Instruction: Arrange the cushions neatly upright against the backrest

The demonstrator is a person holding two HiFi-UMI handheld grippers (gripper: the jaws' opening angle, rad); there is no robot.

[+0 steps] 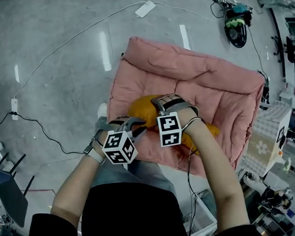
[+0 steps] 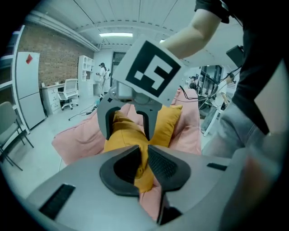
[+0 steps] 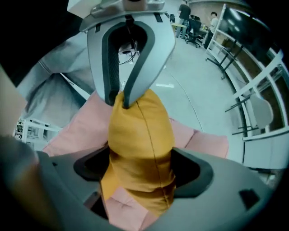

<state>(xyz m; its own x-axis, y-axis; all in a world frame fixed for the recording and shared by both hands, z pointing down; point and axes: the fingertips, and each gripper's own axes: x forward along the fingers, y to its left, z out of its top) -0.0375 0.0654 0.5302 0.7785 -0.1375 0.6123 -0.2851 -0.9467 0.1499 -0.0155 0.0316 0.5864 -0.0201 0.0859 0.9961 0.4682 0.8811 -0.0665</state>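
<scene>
Markings: marker cubes (image 1: 119, 147) on both grippers carry black-and-white square patterns; patterned box (image 1: 262, 142) at 4 o'clock shows a flower print.
Yellow cushion (image 1: 139, 109): plump, smooth woven fabric with a stitched seam down its edge; sits mid-frame in the head view on the pink pad, between the two grippers.
Pink pad (image 1: 205, 80): large, soft, quilted in puffy panels; lies flat on the floor, spreading from centre toward 2 o'clock.
Left gripper (image 2: 143, 155): jaws narrow, pinching a fold of the yellow cushion's edge.
Right gripper (image 3: 142, 160): jaws wide; the cushion's bulk fills the gap and touches both inner faces.
Floor (image 1: 58, 60): glossy grey, reflective.
Power strip (image 1: 145, 9): white, at 12 o'clock, thin cable trailing toward 9 o'clock.
</scene>
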